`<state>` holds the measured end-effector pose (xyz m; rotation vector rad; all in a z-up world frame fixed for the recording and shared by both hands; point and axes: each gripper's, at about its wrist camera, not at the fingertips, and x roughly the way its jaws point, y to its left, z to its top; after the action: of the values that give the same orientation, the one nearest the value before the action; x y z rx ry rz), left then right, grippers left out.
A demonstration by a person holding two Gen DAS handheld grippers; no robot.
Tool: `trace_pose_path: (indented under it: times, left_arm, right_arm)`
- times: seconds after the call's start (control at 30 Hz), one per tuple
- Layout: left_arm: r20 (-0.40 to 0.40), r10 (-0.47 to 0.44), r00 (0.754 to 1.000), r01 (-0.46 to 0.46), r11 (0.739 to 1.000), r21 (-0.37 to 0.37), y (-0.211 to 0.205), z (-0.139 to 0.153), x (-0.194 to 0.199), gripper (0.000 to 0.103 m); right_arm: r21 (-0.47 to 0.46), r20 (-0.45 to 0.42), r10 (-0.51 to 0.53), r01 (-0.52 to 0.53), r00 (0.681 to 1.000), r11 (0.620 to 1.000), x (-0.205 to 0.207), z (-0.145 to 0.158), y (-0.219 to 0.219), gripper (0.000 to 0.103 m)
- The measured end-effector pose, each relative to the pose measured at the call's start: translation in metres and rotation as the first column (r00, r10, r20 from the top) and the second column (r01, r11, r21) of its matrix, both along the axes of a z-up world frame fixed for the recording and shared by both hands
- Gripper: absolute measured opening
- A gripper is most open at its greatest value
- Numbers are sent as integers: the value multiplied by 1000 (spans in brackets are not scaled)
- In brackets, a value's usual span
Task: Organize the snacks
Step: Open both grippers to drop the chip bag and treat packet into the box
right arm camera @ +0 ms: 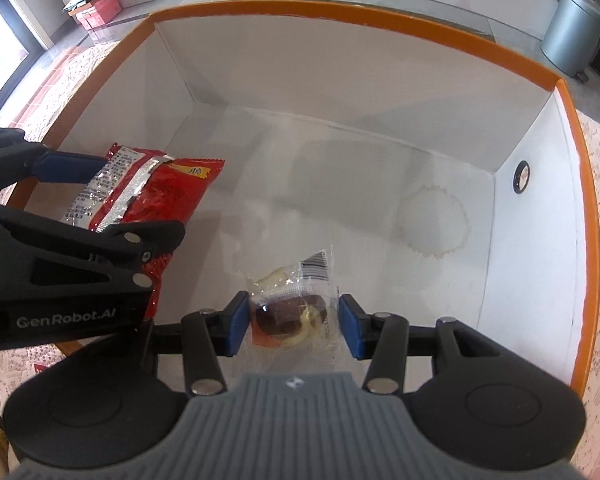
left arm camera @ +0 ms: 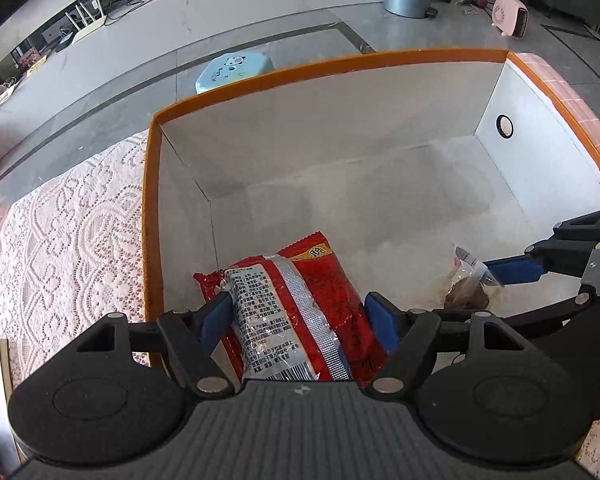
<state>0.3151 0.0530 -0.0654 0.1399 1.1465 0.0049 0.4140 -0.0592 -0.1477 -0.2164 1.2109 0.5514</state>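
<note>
From the left wrist cam, the left gripper (left arm camera: 300, 312) is reaching down into the box (left arm camera: 340, 65), a big white bin with an orange rim, and its blue pads are pressed on both sides of the red packet (left arm camera: 296, 312), so it's got a proper grip with the jaws about as wide as the packet. The packet's long axis runs along the fingers, its far end with the yellow patch pointing out toward the middle of the box floor, silver back seam facing up. It sits low in the near left corner of the box; whether it touches the floor I can't tell. Off to the right, the right gripper (left arm camera: 496, 274) pokes in with a clear-wrapped cake (left arm camera: 466, 294). The box stands on a lace cloth (left arm camera: 68, 240). From the right wrist cam, the right gripper (right arm camera: 294, 320) has the cake (right arm camera: 288, 312) between its pads, jaws partly closed with the wrapper bunched against both, so it looks held. The barcode end of the wrapper points away from the camera. The packet (right arm camera: 156, 196) lies left, clamped by the left gripper (right arm camera: 100, 196), its long axis angled toward the far right.
</note>
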Motion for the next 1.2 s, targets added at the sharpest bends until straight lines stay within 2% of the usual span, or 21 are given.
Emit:
trace_pose_path:
  times: [0.27,0.53,0.7,0.9,1.2]
  left_arm:
    - [25,24,999,-23,999,-35,4,1,2,89]
    - [157,93,983,-72,988,-134,18,23,-20,90]
    - [221,148,964,-106,976,-190,24,38,-38,91]
    - [232,142,962,-102,979,-174,21,45,-49,91]
    - [248,144,958,-100,978,-182,16,53,-61,91]
  right_arm:
    - [-4,-19,-26,26,999,1000,2,-3,1,47]
    - [-28,-27,-51,51,998,998,6,-4,5,48]
    - [-14,-70,-85,84,994,996,8,-6,9,48]
    - [-24,-92,-117,115,989,993,7,-9,18,54]
    - [-57,-65,-146,142,987,988,2,1,19,61]
